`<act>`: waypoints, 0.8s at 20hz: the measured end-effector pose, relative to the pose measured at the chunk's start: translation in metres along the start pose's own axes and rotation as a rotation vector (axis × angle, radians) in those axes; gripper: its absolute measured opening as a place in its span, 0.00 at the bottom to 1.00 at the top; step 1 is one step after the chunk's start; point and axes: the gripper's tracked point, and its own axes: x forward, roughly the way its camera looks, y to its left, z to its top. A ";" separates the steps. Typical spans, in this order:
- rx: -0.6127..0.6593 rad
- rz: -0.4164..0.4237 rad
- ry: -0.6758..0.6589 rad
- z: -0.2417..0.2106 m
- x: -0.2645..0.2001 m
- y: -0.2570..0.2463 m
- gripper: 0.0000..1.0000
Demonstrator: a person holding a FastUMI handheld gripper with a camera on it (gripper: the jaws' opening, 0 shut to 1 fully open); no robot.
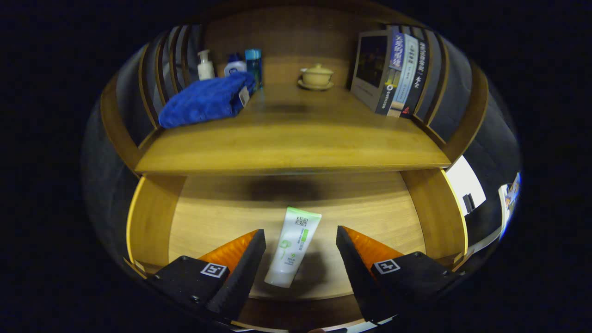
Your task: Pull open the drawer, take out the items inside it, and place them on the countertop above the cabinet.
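Straddling the tube (293, 245) in the drawer (152, 222), the spread gripper (300, 249) risks pinching its slick body off-centre and squirting it away.

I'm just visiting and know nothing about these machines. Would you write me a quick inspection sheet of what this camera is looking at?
Surface: wooden countertop above the open drawer; its front part is bare.
Job's things: one white and green tube lies flat on the drawer floor.
Clutter: folded blue towel, pump bottle, two blue-capped bottles, lidded cup on a saucer, and a row of books, all on the countertop toward the back and sides.
Grippers: gripper open, fingers on either side of the tube, not touching it.
Cables: nothing seen.
Surroundings: slatted wooden side walls; a bright opening beyond the drawer's side.
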 end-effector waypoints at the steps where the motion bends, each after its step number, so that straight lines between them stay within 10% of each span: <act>1: 0.006 0.001 0.040 -0.006 0.005 0.003 0.99; 12: -0.011 -0.004 0.210 -0.047 0.035 0.012 0.98; 16: 0.012 0.014 0.236 -0.047 0.037 0.016 0.75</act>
